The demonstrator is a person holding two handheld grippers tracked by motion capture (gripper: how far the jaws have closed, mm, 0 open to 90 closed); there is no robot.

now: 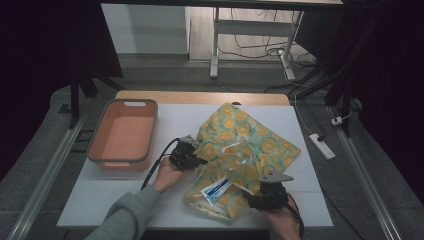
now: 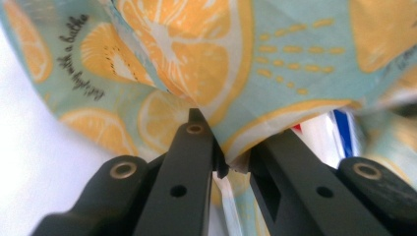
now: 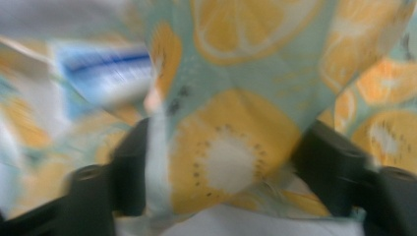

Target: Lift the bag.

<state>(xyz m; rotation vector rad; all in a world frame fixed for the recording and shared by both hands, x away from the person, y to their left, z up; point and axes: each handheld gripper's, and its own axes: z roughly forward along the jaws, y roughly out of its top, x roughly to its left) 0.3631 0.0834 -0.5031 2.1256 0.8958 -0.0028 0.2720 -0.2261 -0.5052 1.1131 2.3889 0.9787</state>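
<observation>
In the high view, a crumpled fruit-print cloth bag (image 1: 245,150), pale teal with orange and lemon slices, lies right of centre on the white table (image 1: 100,197). A blue-and-white packet (image 1: 216,191) shows at the bag's lower left, partly tucked under the fabric. The left gripper (image 1: 197,161), held by a hand (image 1: 167,176) coming up from a grey sleeve (image 1: 125,215) at the lower left of the frame, meets the bag's left edge at mid-frame. The right gripper (image 1: 250,196) sits low and right of centre, against the bag's lower edge just right of the packet, with a grey three-cornered plate on top. An empty orange bin (image 1: 125,135) stands at the left, well apart from the bag. In the left gripper view, the two black jaws rise from the bottom with a narrow gap between them, and a hemmed edge of the bag (image 2: 246,59) drops into that gap, so the jaws pinch the fabric; a strip of the packet (image 2: 342,130) shows at the right, behind the cloth. The right gripper view is blurred: the jaws stand wide apart at lower left and lower right, a fold of the bag (image 3: 236,142) hangs between them, and I cannot tell whether they grip it. The packet (image 3: 105,73) is a blue smear at the upper left.
</observation>
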